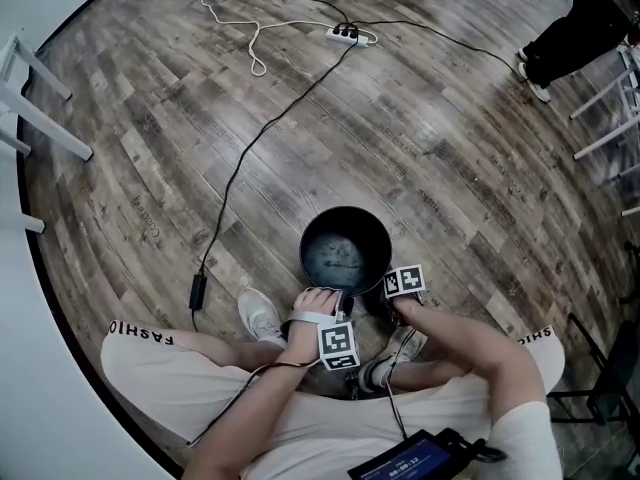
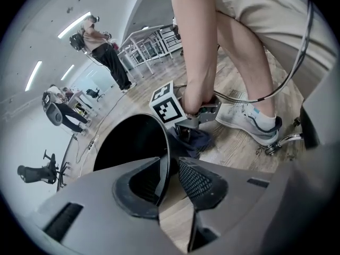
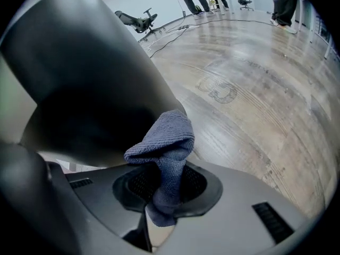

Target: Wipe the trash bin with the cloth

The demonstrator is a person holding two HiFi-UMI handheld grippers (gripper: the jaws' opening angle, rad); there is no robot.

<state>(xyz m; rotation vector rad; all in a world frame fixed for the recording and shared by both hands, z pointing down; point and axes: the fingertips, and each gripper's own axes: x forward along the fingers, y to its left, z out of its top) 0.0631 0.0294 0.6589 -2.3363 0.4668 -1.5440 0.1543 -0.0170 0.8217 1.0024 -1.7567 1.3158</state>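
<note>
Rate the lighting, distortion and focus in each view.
Head view: heavy fisheye curves the floor planks, the light is even, and the trash bin interior is dark. Left gripper view: bright ceiling light strips, with the bin mouth pure black. Right gripper view: the cloth is crisp, the bin wall is a dark blur, and there is sheen on the floor.

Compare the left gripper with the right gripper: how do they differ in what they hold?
The left gripper straddles the rim of the trash bin, one jaw inside, one outside; the right gripper pinches a blue-grey cloth. The left gripper sits at the bin's top edge; the right gripper presses its cloth against the outer wall. Both are shut on something.
</note>
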